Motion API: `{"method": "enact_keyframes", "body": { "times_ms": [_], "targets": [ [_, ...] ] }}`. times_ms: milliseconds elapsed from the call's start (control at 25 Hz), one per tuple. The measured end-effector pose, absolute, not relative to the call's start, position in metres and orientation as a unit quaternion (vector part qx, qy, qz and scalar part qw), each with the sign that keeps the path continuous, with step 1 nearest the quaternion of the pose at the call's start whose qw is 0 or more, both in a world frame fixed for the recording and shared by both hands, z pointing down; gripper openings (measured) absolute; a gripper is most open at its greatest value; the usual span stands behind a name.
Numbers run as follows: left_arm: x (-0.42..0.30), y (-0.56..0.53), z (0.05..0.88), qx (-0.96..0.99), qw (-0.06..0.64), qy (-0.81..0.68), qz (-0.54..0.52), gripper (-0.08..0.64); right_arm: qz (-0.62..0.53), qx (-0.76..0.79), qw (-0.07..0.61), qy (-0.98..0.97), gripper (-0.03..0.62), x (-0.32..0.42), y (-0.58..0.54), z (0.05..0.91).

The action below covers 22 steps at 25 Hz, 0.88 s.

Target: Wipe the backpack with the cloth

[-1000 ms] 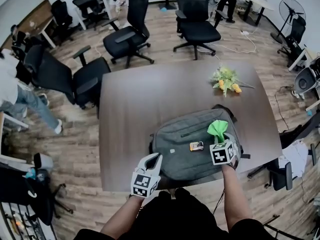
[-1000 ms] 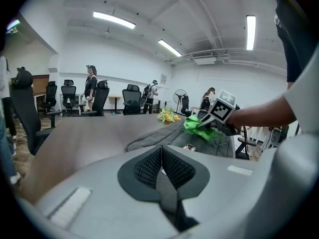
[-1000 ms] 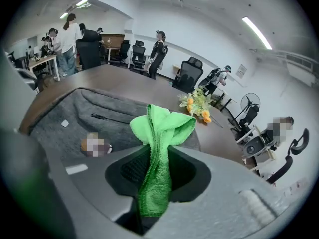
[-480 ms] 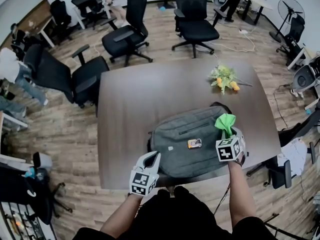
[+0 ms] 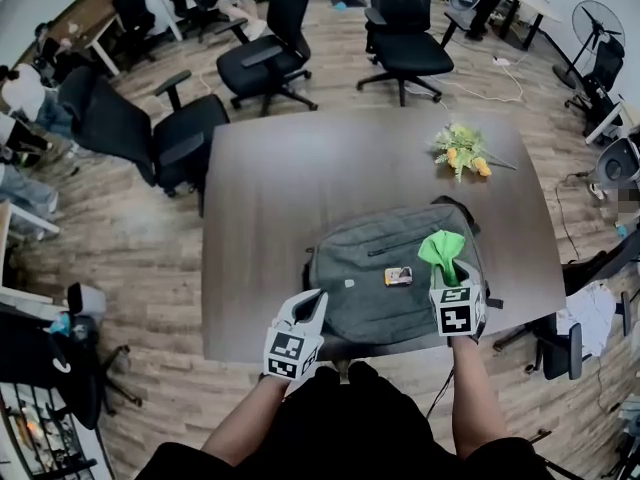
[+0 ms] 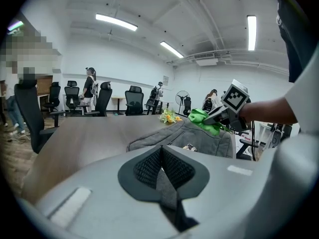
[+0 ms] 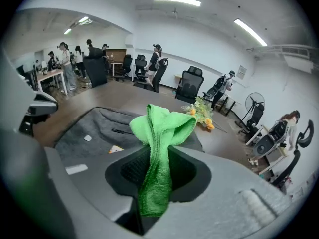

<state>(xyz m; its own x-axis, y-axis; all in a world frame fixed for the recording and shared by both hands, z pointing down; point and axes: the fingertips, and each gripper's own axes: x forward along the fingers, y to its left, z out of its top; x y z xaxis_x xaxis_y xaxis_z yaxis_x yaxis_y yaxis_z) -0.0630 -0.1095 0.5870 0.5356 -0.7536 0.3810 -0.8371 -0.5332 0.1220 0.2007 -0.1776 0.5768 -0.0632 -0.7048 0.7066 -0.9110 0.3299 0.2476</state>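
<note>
A grey backpack (image 5: 375,268) lies flat on the brown table (image 5: 300,188), near its front edge; it also shows in the left gripper view (image 6: 199,136) and the right gripper view (image 7: 94,131). My right gripper (image 5: 447,268) is shut on a green cloth (image 5: 440,250), whose bunched top (image 7: 162,123) sticks out of the jaws above the backpack's right side. My left gripper (image 5: 305,308) hovers at the backpack's front left corner, shut with nothing in it (image 6: 160,156).
A bunch of yellow flowers (image 5: 462,153) lies at the table's far right. Black office chairs (image 5: 260,58) stand beyond the table and to the left (image 5: 140,138). People are at desks in the far background. A small orange tag (image 5: 398,276) sits on the backpack.
My right gripper with the cloth has moved slightly back left over the backpack's right side. The left gripper has stayed near the front left corner.
</note>
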Motion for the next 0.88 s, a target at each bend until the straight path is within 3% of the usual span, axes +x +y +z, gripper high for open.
{"method": "enact_keyframes", "body": {
  "times_ms": [880],
  "targets": [
    [-0.114,-0.075,0.602,0.837,0.167,-0.498,0.152,0.018,0.266,0.38,0.358,-0.811,0.101,0.009,-0.089,0.65]
  ]
}}
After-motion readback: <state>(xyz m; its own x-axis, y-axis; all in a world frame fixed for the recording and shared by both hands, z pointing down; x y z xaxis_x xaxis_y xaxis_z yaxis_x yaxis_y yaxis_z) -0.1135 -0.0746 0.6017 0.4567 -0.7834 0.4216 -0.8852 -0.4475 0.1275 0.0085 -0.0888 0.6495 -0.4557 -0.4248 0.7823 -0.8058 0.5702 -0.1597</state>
